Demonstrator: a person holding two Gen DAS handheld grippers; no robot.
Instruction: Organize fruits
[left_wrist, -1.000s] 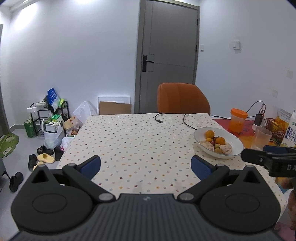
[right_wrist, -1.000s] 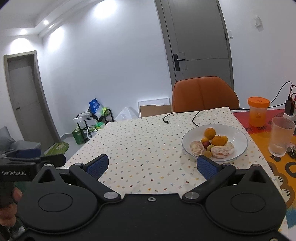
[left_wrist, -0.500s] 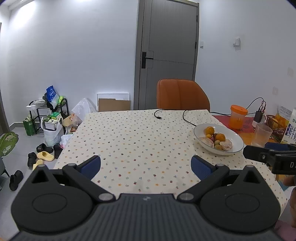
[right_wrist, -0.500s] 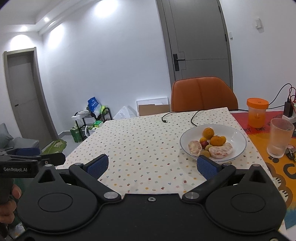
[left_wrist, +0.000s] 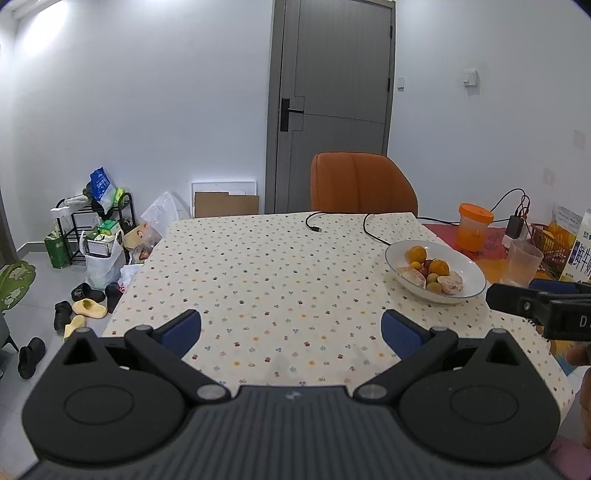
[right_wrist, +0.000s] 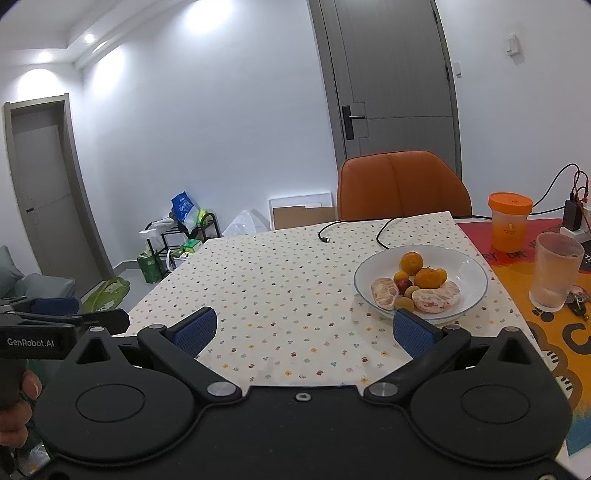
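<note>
**Both claws wide apart at the near edge, fruit bowl far right**

Holding both tools low over the near edge of the table (right_wrist: 280, 280), we see its dotted cloth stretch to the far side; the left gripper (left_wrist: 291, 326) has its blue pads spread wide with nothing between them; the right gripper (right_wrist: 303, 328) stands equally wide and empty. The white bowl (right_wrist: 469, 269) sits on the cloth to the right, just beyond the right gripper's right-hand pad; in it lie two peeled citrus pieces (right_wrist: 436, 300) at the near side, whole mandarins (right_wrist: 411, 262) behind, and some small round fruits between. Right of the bowl stand a ribbed glass (right_wrist: 556, 273) and, farther off, an orange-lidded jar (right_wrist: 509, 221); an orange chair (right_wrist: 402, 184) faces the far edge.
</note>
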